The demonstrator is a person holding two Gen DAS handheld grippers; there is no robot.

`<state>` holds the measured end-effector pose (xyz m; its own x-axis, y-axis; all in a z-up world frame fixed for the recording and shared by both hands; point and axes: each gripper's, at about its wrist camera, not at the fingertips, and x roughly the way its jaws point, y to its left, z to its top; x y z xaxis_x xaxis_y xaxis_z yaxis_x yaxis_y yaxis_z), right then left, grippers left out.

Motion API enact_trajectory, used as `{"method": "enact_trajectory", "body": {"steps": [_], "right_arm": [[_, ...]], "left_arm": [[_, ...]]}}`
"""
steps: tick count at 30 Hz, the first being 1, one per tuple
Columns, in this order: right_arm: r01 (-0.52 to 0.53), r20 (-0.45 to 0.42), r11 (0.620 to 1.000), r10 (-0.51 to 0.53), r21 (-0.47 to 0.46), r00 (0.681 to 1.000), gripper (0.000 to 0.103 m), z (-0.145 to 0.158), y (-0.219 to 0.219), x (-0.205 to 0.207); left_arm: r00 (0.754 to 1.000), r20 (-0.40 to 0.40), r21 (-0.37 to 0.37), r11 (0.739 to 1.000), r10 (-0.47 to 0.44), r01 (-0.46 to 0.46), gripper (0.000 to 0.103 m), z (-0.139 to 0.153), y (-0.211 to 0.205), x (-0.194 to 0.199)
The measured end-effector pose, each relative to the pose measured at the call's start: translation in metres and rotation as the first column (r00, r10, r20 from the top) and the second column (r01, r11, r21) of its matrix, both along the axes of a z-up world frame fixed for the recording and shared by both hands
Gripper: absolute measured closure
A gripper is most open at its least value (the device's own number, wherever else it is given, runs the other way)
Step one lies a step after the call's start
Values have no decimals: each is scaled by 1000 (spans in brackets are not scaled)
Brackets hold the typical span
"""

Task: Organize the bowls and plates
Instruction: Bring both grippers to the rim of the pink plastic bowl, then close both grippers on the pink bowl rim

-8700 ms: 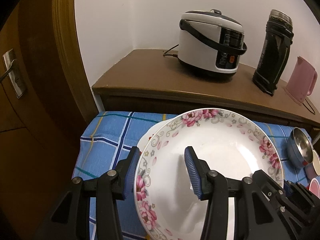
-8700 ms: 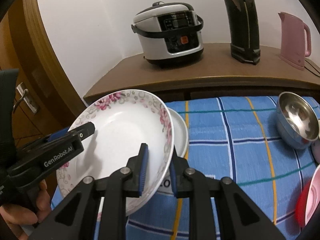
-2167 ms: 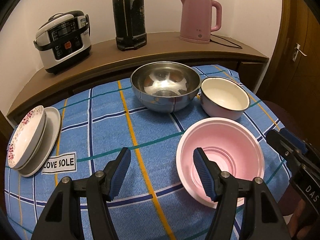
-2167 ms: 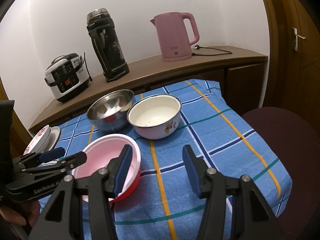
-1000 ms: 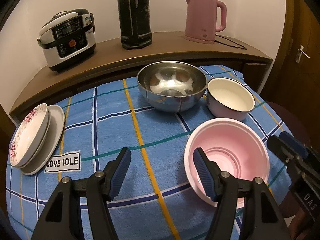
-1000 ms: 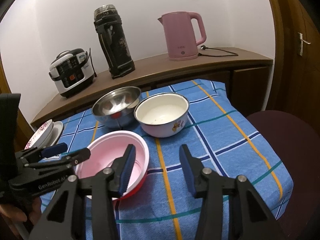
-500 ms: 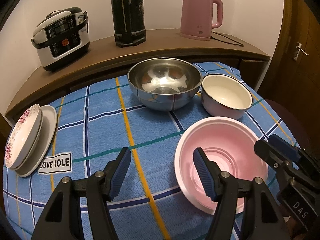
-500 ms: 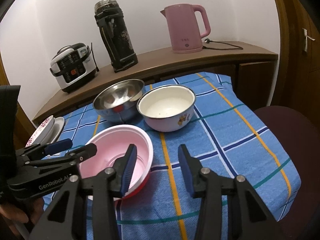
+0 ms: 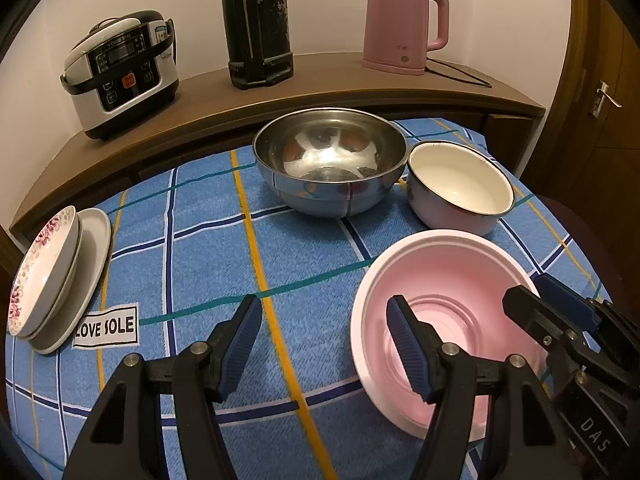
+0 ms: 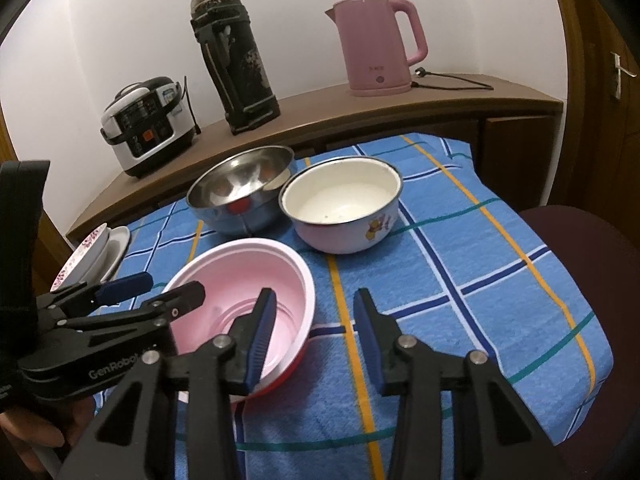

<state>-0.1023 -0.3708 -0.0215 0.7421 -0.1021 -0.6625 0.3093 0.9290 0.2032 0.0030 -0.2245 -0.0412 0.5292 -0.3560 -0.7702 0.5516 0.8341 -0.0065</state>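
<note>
The left gripper [image 9: 324,344] has its jaws wide apart, one finger over the cloth and the other inside the near rim of the pink bowl [image 9: 440,292], gripping nothing. The right gripper [image 10: 316,328] is likewise spread, its left finger inside the pink bowl's [image 10: 248,276] near wall and its right finger over the cloth; whether either finger touches the bowl is unclear. In the left view the pink bowl sits at 4 o'clock on the table [image 9: 208,240], the steel bowl [image 9: 330,160] at 12, and the enamel bowl [image 9: 460,188] just beside it at 2, close behind the pink one. The stacked plates [image 9: 52,276] lie at 9 o'clock, the flowered one on top, well apart from the bowls. A cooker [image 9: 120,72], flask [image 9: 256,24] and kettle [image 9: 400,28] stand on the shelf [image 9: 340,80] behind.
</note>
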Motion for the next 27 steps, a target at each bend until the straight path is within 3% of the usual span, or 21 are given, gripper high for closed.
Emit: {"method": "enact_trajectory", "body": {"steps": [13, 15, 27], "right_arm": [[-3, -18, 1000, 3, 1, 1000, 70, -4, 6, 5], [-5, -23, 1000, 5, 3, 1000, 75, -5, 7, 6], [-7, -32, 1000, 8, 12, 999, 81, -7, 8, 8]], "left_arm": [[1000, -2, 11, 1000, 4, -4, 43, -4, -2, 2], [1000, -4, 11, 1000, 1, -1, 50, -4, -2, 2], [999, -31, -2, 1000, -22, 22, 63, -7, -5, 0]]}}
